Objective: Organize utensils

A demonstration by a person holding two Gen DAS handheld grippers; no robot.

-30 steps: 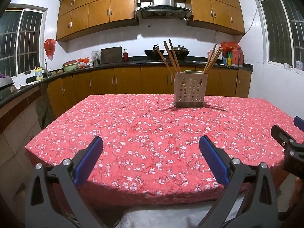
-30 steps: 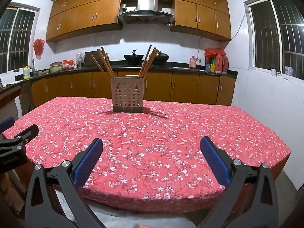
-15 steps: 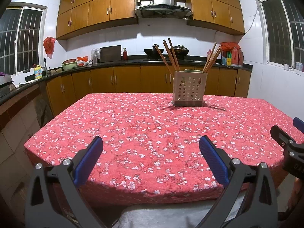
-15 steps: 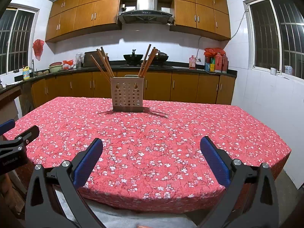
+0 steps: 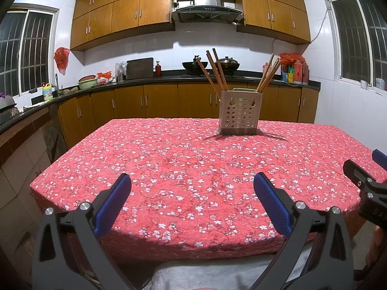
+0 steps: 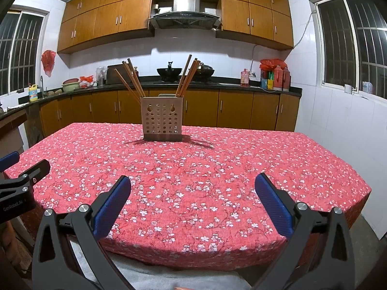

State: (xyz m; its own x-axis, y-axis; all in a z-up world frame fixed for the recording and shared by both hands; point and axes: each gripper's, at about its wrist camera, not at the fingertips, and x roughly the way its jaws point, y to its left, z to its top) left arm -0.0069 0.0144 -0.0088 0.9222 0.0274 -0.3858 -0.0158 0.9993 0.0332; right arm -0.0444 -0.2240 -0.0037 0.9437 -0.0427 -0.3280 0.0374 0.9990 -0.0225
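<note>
A beige perforated utensil holder [image 5: 240, 112] [image 6: 162, 118] stands upright near the far side of the table. Two bunches of wooden chopsticks [image 5: 216, 68] [image 6: 131, 76] lean out of it, one to the left and one to the right [image 5: 268, 72] [image 6: 188, 73]. My left gripper [image 5: 192, 184] hangs open over the near table edge, far from the holder, nothing between its blue pads. My right gripper [image 6: 193, 185] is likewise open and empty at the near edge. Each gripper shows at the side of the other's view [image 5: 365, 181] [image 6: 17, 176].
A red floral tablecloth [image 5: 193, 159] [image 6: 193, 159] covers the table. Beyond it run wooden base cabinets, a dark counter with woks [image 5: 194, 65], bottles and a cutting board. White tiled walls and barred windows flank both sides. A white cloth [image 5: 205, 274] lies below the near edge.
Both grippers have drifted slightly back and up from the table, so a little more of the near edge shows. Their jaws stay open; the holder has not moved.
</note>
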